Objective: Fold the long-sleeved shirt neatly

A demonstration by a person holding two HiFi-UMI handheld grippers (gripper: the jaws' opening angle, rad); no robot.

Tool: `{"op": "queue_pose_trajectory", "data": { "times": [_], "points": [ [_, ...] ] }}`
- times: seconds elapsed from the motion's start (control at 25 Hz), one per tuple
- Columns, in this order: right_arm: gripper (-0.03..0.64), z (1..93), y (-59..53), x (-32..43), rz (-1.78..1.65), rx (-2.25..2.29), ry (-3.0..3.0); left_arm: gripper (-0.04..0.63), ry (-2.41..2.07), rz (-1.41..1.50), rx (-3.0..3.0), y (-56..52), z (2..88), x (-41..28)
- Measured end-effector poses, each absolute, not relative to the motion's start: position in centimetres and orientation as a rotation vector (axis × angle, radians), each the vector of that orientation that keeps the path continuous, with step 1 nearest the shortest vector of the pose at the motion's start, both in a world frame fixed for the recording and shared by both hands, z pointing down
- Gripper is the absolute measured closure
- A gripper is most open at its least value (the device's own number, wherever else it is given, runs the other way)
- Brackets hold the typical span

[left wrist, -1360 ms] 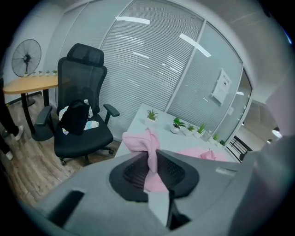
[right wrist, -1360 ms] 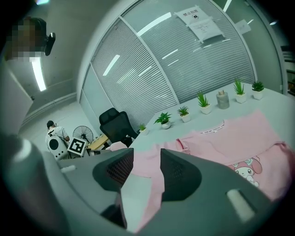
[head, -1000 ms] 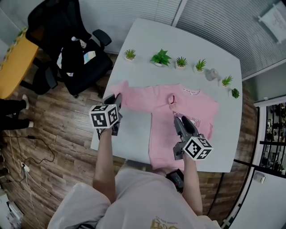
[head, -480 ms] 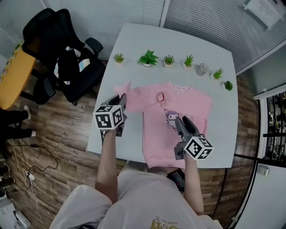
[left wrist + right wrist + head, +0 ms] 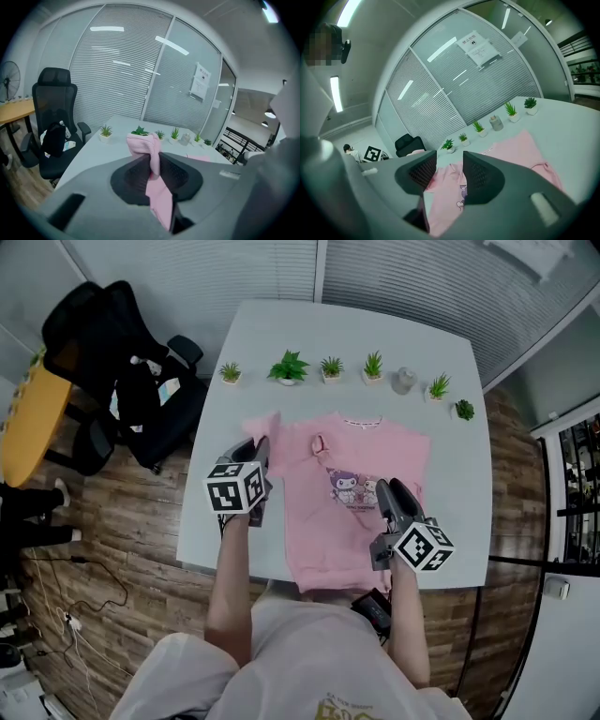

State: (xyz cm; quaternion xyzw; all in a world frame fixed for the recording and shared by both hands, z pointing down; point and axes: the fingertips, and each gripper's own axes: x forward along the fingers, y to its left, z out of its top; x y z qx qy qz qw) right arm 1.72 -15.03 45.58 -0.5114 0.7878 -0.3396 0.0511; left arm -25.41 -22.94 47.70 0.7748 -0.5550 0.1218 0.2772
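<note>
One black chair stood just off the bench's left edge. The left hand-held gripper was clenched on the pink sleeve, lifted beside the shirt spread flat mid-bench. Six plants lined the far edge, clear of it. The right hand-held gripper hovered over the shirt's lower right, jaws apart and just closing on nothing, with bare bench to its right.

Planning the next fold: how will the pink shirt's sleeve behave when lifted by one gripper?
Probably floppy: the sleeve bunches and droops from the shut left gripper. Likely light and prone to dragging: the pink shirt lies limp and creased.
</note>
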Motion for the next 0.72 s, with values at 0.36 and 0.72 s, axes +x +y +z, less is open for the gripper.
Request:
{"op": "queue_pose_trajectory", "data": {
  "times": [0.36, 0.72],
  "points": [
    [0.436, 45.2, -15.2, 5.7, -1.022, -1.56, 2.371, 0.546, -1.477, 0.363, 2.121, -23.2, 46.8, -20.1],
    [0.437, 45.5, -15.4, 8.4, -1.03, -1.55, 2.365, 0.55, -1.511, 0.351, 2.12, -24.4, 45.9, -16.6]
  ]
}}
